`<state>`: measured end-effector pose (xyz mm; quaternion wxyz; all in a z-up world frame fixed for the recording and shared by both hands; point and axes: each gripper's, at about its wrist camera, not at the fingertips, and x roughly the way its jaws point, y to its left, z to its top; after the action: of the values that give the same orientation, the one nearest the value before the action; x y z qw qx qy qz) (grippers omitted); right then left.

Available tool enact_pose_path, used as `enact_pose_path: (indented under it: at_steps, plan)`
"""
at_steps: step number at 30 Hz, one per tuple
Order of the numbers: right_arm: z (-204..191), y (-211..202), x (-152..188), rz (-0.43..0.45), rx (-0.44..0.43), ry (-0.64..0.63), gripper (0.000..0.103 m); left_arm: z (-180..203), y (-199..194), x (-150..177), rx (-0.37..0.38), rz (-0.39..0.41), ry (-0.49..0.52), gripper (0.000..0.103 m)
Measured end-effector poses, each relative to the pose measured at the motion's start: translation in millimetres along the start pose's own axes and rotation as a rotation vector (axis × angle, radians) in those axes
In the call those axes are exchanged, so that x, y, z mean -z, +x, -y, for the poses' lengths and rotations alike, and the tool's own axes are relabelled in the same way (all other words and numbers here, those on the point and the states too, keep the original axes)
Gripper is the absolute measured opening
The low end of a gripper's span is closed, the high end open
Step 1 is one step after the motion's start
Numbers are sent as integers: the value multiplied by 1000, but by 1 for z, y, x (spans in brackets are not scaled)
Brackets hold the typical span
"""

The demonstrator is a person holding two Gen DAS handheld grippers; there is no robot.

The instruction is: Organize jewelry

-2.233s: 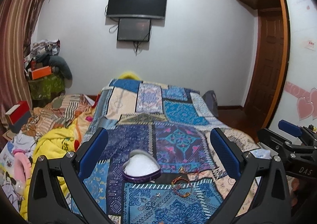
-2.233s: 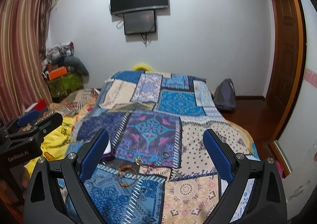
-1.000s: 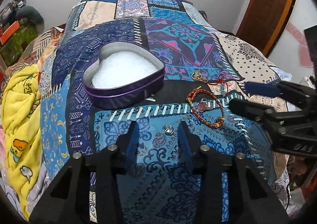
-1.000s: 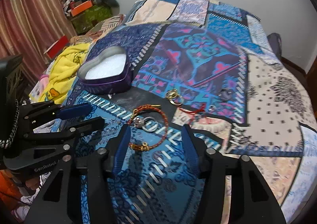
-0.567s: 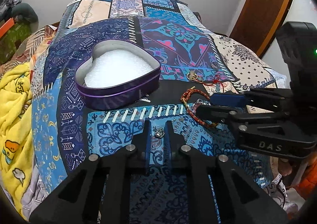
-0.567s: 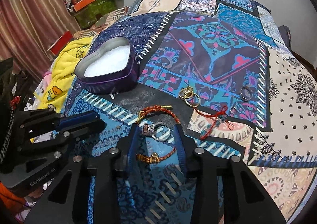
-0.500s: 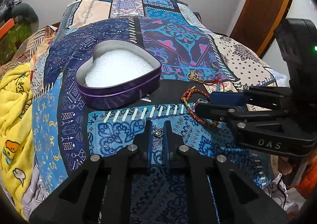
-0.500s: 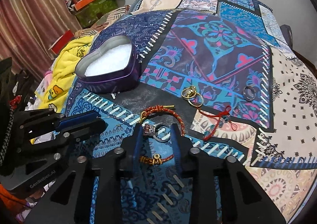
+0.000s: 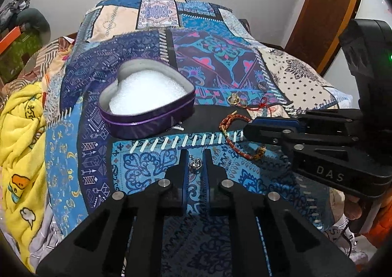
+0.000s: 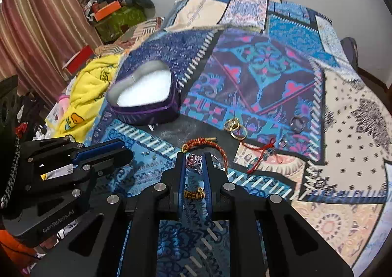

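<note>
Purple tin, heart-shaped box [image 9: 147,115], lidless, white foam lining showing; it rests on the patchwork bedspread [image 9: 215,61] at 11 o'clock from the left tool.

Left tool [image 9: 195,157]: fingers drawn in narrow around a small silver charm [image 9: 195,163], which sits between the tips on the blue patch; clenched on it.

Right tool [image 10: 193,158]: fingers likewise drawn close, gripping a small purple-and-silver ring piece [image 10: 194,161] at the tips. A gold bead section of the braided bracelet [image 10: 213,148] shows between the fingers lower down, so the tool straddles the loop.

Braided bracelet: red and gold cord, lying as a loop on the bedspread, at 1 o'clock from the left tool and under the right tool's tips.

Gold rings [image 10: 234,127], a pair, touching, at 1 o'clock from the right tool, beyond the bracelet.

Red string [image 10: 259,154] with knot, at 2 o'clock from the right tool, near the rings.

Dark ring [image 10: 297,122], alone, at 2 o'clock, farther off.

Yellow blanket [image 9: 19,134] with cartoon print, at 9 o'clock, beside the bedspread.
</note>
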<state>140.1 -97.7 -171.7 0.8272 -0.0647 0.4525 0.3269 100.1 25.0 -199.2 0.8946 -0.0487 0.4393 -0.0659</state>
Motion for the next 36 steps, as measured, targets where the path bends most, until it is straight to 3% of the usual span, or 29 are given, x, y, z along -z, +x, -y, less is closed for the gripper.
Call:
enact_pose_path:
  at_steps: [23, 31, 36]
  plan:
    - [-32, -47, -40, 196, -8, -44, 12, -14, -74, -41, -57, 248, -46, 9]
    - [-37, -34, -55, 194, -23, -62, 12, -29, -79, -57, -83, 302, -46, 9]
    - [-36, -7, -65, 146, -45, -65, 12, -41, -70, -63, -87, 291, -45, 9]
